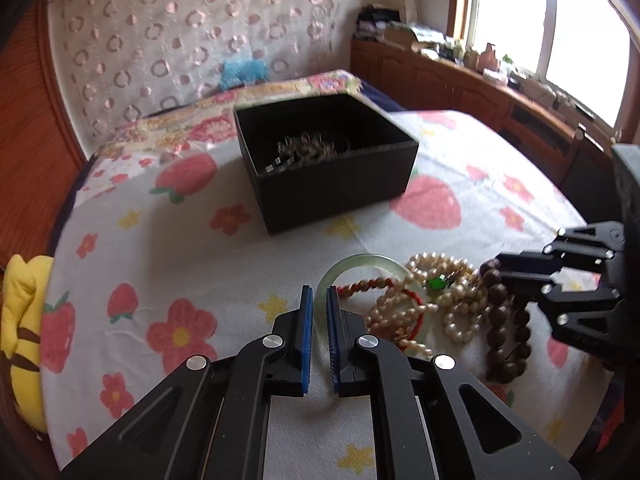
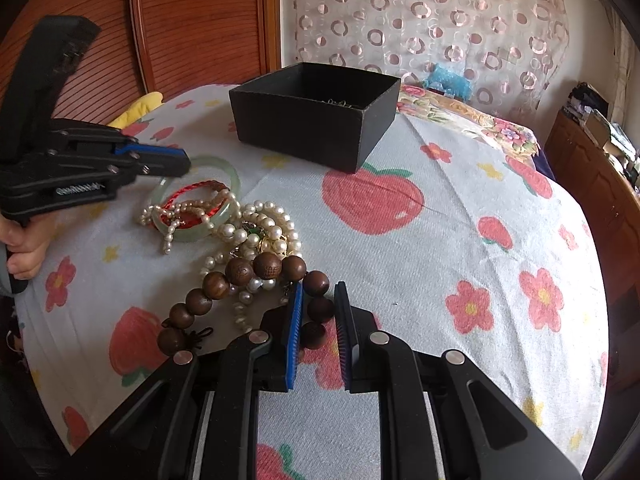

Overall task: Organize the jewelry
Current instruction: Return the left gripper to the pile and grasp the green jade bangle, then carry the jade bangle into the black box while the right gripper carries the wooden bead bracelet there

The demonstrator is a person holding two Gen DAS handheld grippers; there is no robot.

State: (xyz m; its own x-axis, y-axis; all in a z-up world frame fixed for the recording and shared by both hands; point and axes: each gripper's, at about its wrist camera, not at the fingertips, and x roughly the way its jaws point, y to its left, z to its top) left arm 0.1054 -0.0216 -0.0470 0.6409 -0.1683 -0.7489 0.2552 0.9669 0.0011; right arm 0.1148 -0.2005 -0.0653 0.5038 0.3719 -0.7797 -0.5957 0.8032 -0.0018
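Observation:
A pale green jade bangle (image 1: 356, 259) lies on the strawberry-print sheet, and my left gripper (image 1: 319, 292) is shut on its near rim; the right wrist view shows the same grip on the bangle (image 2: 230, 172) by the left gripper (image 2: 184, 160). Tangled in and beside the bangle are a red cord bracelet (image 1: 368, 285), pearl strands (image 2: 260, 232) and a small green stone (image 1: 436, 283). My right gripper (image 2: 318, 286) is shut on a brown wooden bead bracelet (image 2: 240, 270), one bead pinched between its blue pads. Beyond stands an open black box (image 1: 332, 184) with metal chains (image 1: 304, 148) inside.
The bed sheet (image 2: 460, 220) drops off at its edges. A yellow plush (image 1: 20, 320) lies at the left edge by the wooden headboard (image 2: 200, 20). A cluttered wooden cabinet (image 1: 480, 80) runs under the window. A person's hand (image 2: 24, 244) grips the left handle.

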